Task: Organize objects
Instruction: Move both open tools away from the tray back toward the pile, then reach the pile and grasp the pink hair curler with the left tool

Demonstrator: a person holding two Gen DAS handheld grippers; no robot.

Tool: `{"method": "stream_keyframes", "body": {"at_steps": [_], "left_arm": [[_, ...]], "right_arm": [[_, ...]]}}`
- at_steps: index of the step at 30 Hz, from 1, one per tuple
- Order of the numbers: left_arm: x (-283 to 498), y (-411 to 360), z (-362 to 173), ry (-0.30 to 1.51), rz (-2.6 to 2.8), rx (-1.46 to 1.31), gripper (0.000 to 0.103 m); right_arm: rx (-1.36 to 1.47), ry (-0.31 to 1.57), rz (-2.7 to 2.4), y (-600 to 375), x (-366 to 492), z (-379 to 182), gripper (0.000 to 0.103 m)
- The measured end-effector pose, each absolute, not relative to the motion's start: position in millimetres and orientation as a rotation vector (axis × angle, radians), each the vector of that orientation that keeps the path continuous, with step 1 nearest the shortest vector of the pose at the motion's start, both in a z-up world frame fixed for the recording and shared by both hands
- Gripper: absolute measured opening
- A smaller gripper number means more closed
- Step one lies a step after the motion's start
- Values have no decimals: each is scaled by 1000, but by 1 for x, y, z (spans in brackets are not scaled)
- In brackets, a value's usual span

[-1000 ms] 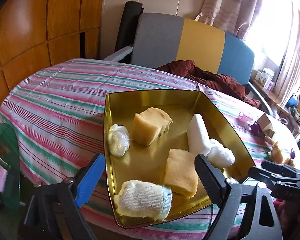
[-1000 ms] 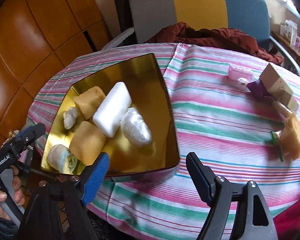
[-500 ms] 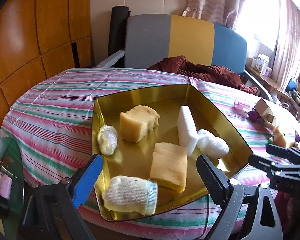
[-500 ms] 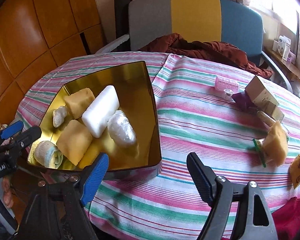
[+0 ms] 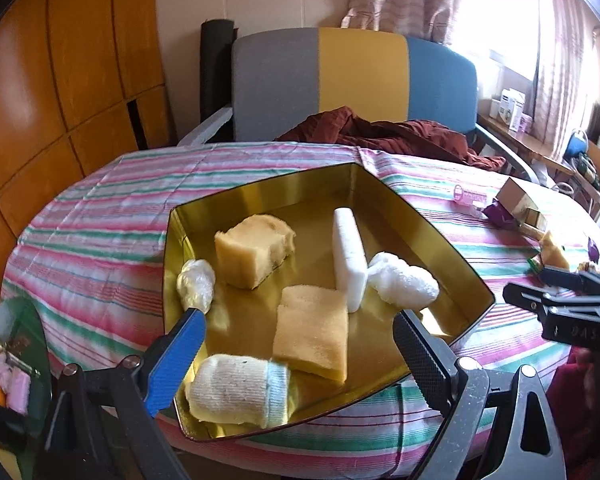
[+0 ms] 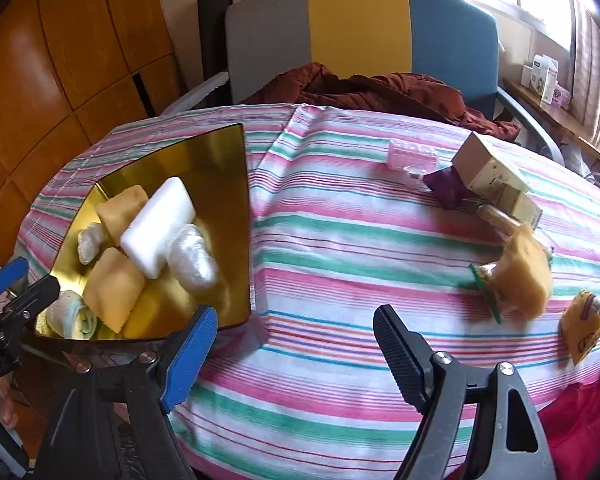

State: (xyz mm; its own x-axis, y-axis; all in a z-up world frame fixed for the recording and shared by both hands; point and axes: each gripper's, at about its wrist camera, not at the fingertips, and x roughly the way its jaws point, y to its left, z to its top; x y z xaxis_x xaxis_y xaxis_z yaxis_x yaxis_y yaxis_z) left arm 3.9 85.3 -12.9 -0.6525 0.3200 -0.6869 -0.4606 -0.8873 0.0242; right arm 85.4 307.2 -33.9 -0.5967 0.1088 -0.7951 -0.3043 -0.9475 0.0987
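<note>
Right hand-held gripper (image 6: 296, 328) has swung right, opening.

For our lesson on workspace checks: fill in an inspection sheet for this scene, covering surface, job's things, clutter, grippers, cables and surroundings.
Surface: round table under a striped cloth.
Job's things: gold tray holding two yellow sponges, a white block on edge, two wrapped white bundles and a rolled sock. A third sponge lies loose on the cloth.
Clutter: pink case, cartons, purple wrapper, yellow packet.
Grippers: left gripper open over the tray's near edge; right gripper opening, nothing between its jaws.
Cables: nothing seen.
Surroundings: chair with maroon cloth, wood panels, curtained window.
</note>
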Motion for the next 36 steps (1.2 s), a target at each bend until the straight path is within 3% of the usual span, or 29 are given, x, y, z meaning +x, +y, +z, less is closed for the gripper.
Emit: {"method": "stream_keyframes", "body": {"at_steps": [16,23,36], "left_arm": [[24,121,-8,404,2437,-937,97],[30,138,-12,453,2409,-938,97],[40,165,-17,493,2325,-925,98]], "right_arm": [[-1004,135,2429,421,86,1,85],[-901,411,2321,483,106,-8,85],[-952,534,2285,494,112,-18,85]]}}
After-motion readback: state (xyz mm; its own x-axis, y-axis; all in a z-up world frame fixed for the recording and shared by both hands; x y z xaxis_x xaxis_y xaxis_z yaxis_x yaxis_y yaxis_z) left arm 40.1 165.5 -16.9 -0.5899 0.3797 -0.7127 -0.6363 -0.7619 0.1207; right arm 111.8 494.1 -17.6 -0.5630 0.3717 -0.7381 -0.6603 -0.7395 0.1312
